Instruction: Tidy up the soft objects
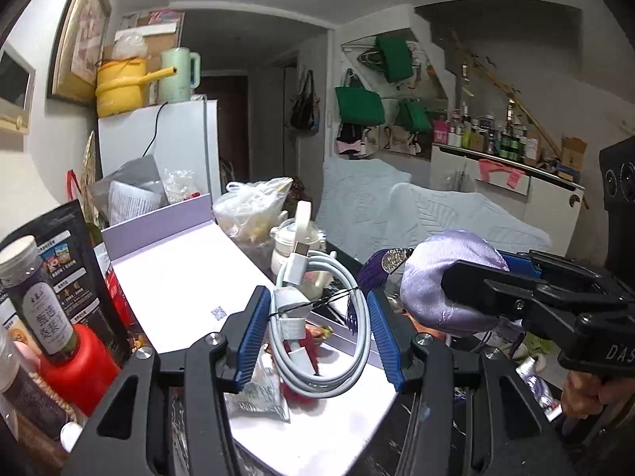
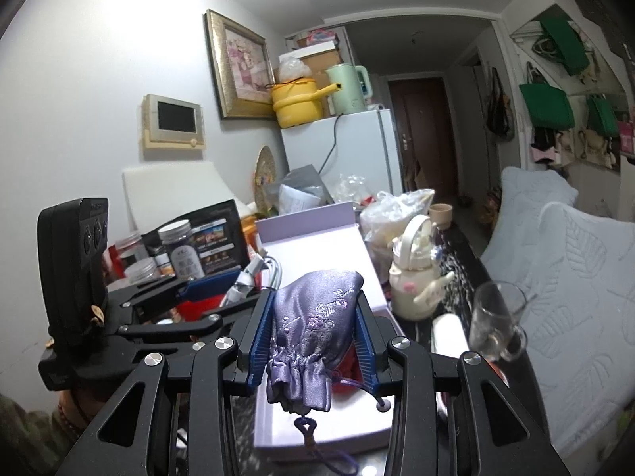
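My left gripper (image 1: pixel 315 313) is shut on a coiled white charging cable (image 1: pixel 317 325) and holds it above the open lavender gift box (image 1: pixel 178 269). My right gripper (image 2: pixel 315 317) is shut on a purple embroidered satin drawstring pouch (image 2: pixel 313 325) and holds it over the same box (image 2: pixel 317 250). In the left wrist view the pouch (image 1: pixel 444 277) and the right gripper (image 1: pixel 516 277) are just to the right of the cable. A red object and a plastic packet (image 1: pixel 262 392) lie in the box under the cable.
Jars, a red bottle (image 1: pixel 75 361) and a black snack bag (image 1: pixel 75 261) crowd the left. A white teapot (image 2: pixel 416 277), a plastic bag (image 2: pixel 393 210) and a glass cup (image 2: pixel 496 325) stand to the right of the box. A white-covered sofa (image 2: pixel 575 277) is at far right.
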The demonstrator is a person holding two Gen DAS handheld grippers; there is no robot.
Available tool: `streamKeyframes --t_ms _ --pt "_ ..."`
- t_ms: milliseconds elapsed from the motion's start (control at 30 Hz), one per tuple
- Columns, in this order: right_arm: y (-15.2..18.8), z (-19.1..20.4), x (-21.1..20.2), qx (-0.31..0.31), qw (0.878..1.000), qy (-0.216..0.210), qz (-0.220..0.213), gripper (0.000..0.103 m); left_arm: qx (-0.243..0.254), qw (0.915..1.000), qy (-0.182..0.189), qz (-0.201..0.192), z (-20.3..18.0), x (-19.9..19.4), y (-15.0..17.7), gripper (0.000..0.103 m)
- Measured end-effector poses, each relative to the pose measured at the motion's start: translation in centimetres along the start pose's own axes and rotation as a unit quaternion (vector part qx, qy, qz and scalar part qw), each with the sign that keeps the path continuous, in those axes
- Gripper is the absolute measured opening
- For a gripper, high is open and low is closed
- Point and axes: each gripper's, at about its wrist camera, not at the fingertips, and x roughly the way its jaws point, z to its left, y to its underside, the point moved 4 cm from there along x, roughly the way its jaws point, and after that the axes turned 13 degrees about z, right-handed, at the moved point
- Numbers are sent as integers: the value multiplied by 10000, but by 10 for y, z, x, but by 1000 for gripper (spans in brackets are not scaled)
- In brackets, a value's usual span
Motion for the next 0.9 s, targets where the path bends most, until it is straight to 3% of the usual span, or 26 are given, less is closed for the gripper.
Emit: streamKeyframes --t_ms 400,667,900 --pt "-35 -14 74 15 9998 -177 50 37 -458 9982 -395 62 48 54 -14 50" --pt "-37 -23 129 -31 9993 -101 347 37 -644 9923 -1000 349 82 83 -7 50" --pt "-31 -32 167 -79 9978 -68 650 37 -854 9872 -1221 564 108 105 1 50"
